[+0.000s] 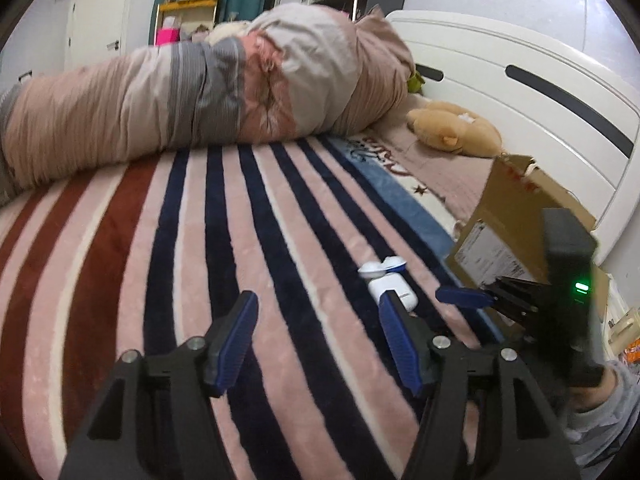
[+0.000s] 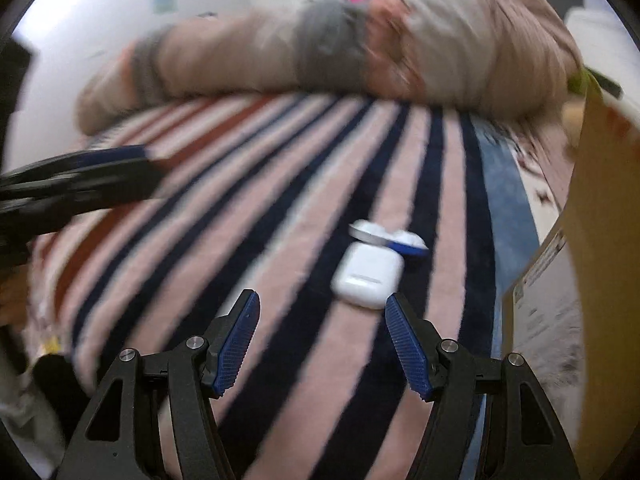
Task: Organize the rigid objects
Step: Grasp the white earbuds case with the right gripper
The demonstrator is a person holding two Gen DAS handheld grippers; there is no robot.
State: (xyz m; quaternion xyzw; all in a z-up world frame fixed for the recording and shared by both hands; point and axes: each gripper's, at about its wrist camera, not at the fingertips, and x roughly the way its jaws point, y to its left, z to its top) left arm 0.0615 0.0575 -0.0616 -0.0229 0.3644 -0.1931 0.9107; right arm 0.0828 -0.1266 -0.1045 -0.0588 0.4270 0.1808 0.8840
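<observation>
**While both grippers stand wide, the earbud case lies just ahead of the right one**

While I hold both tools over the striped blanket (image 1: pixel 240 240), neither grips anything. My left gripper (image 1: pixel 316 312) has its blue pads (image 1: pixel 236 336) spread wide, with only blanket stripes between them. My right gripper (image 2: pixel 322 312) is likewise spread wide, its jaws bare.

The white earbud case (image 2: pixel 368 276) lies flat on the blanket, closed, just ahead of my right gripper and slightly toward its right finger, not touching either pad. In the left wrist view the same case (image 1: pixel 390 290) shows just beyond the tip of the left gripper's right finger, partly hidden by it.

Directly behind the case, touching or nearly touching it, sits a small white and blue object (image 2: pixel 390 236); the right wrist view is blurred, and I cannot tell what it is.

To the right of my right gripper stands a cardboard box (image 2: pixel 592 280) with a printed label on its near face. From the left wrist view the right gripper (image 1: pixel 464 295) itself appears at right, in front of that box (image 1: pixel 516 216), a green light on its body.

Far ahead of both grippers a rolled duvet (image 1: pixel 192 96) lies across the bed, and a tan plush toy (image 1: pixel 452 128) rests near the white headboard (image 1: pixel 520 92).
</observation>
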